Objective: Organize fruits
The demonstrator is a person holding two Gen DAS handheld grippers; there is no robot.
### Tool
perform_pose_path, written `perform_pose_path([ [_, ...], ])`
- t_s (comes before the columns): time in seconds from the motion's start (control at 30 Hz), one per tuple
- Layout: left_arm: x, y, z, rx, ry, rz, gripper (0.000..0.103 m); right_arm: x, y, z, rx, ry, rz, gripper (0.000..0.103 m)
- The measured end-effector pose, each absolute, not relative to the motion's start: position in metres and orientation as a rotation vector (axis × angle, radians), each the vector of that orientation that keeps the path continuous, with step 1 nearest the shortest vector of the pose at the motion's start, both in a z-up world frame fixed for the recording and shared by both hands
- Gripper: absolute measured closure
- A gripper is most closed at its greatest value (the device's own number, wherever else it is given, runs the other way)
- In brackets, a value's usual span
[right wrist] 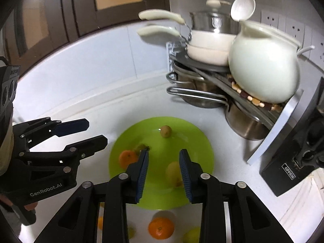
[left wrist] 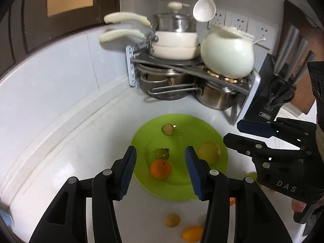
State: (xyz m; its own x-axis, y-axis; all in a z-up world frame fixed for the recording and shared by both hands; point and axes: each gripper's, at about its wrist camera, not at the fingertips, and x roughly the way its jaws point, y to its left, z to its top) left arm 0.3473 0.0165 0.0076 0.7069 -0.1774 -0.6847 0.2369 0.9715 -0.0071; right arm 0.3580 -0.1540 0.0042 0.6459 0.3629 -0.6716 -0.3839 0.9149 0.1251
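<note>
Both grippers, left [left wrist: 160, 168] and right [right wrist: 164, 172], hung spread apart and empty. Four fruits lay on the plate [left wrist: 182, 190]; several, including an orange [right wrist: 161, 227], remained on the near counter.

Four fruits [left wrist: 160, 169] on green plate [left wrist: 202, 129]

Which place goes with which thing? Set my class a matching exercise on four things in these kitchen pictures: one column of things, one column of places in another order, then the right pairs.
Things
1. small round brownish-green fruit
2. white plastic spoon
3. round white ceramic pot
4. orange mandarin with a stem

Places
A. on the grey corner rack's upper shelf
B. near edge of the lime-green plate, beside a small green tomato
C. hanging above the pans
D. far side of the plate, alone

Pairs: 1-D, 2-C, 3-A, 4-B
</note>
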Motion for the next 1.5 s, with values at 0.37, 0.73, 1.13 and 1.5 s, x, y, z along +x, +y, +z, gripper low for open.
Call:
perform_pose_path([
  [0.37, 0.287, 0.023, 0.013, 0.12, 0.68, -0.228, 0.044, 0.307, -0.152, 0.022, -0.051, 0.664, 0.462, 0.06],
  [0.73, 0.243, 0.02, -0.013, 0.181, 0.672, -0.266, 0.042, 0.261, -0.151, 0.012, -0.135, 0.607, 0.481, 0.057],
  [1.13, 0.221, 0.018, -0.05, 0.25, 0.668, -0.313, 0.042, 0.243, -0.137, -0.022, -0.249, 0.685, 0.533, 0.057],
  [1.5, 0.219, 0.008, -0.084, 0.317, 0.714, -0.415, 0.043, 0.24, -0.124, -0.058, -0.331, 0.789, 0.601, 0.057],
])
